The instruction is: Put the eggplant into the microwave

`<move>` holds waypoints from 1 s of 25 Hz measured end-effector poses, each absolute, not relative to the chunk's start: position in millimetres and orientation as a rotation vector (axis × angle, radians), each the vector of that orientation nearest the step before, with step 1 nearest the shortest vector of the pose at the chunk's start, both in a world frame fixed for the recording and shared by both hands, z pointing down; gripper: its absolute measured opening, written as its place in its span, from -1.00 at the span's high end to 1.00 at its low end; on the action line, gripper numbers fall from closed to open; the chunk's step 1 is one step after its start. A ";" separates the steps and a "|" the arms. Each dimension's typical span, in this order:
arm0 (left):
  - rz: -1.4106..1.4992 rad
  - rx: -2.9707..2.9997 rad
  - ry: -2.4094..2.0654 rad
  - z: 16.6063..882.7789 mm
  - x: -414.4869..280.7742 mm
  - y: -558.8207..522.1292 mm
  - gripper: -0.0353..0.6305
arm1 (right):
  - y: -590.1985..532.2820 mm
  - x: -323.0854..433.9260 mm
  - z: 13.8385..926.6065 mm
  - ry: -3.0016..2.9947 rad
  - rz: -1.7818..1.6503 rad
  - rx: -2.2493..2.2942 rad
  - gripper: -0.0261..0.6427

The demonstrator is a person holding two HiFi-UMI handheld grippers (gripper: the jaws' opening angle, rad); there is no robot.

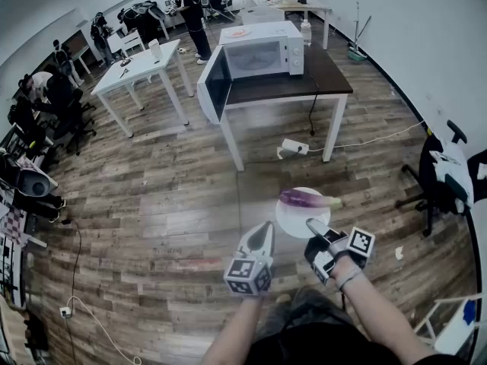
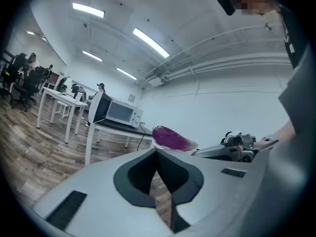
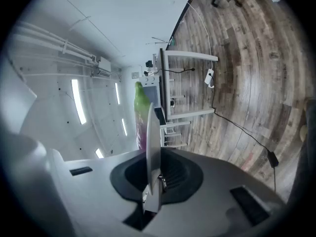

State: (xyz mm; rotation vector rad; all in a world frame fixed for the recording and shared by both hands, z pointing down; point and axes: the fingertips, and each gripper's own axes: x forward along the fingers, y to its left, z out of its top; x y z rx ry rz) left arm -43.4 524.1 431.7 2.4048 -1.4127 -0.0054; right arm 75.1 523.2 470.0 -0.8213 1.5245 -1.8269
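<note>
Above the wood floor, well apart from the microwave [image 1: 259, 58], the right gripper [image 1: 313, 228] was clamped on the near rim of a white plate [image 1: 293, 220], and the eggplant [image 1: 304, 198] lay across the plate's far edge. The left gripper [image 1: 259, 239] hung just beside, jaws together and empty. Doing this well likely meant keeping the plate level so the eggplant could not roll off, then approaching the open door [image 1: 213, 82] at the dark table's [image 1: 327, 74] left end.

Right hand-held gripper [image 1: 313, 225] apparently pinching plate [image 1: 292, 219] rim; eggplant [image 1: 304, 198] on plate; microwave [image 1: 262, 55] door open.
</note>
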 end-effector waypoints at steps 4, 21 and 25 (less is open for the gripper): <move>0.013 2.437 -1.379 440.2 -35.8 509.4 0.89 | 507.8 75.6 476.1 1.551 -1.835 -0.843 0.86; 0.041 2.406 -1.426 455.5 -43.7 387.9 0.89 | 385.8 65.0 485.3 1.592 -1.852 -0.820 0.86; 0.039 2.410 -1.439 448.9 -40.6 344.5 0.89 | 343.3 63.9 480.0 1.602 -1.856 -0.798 0.86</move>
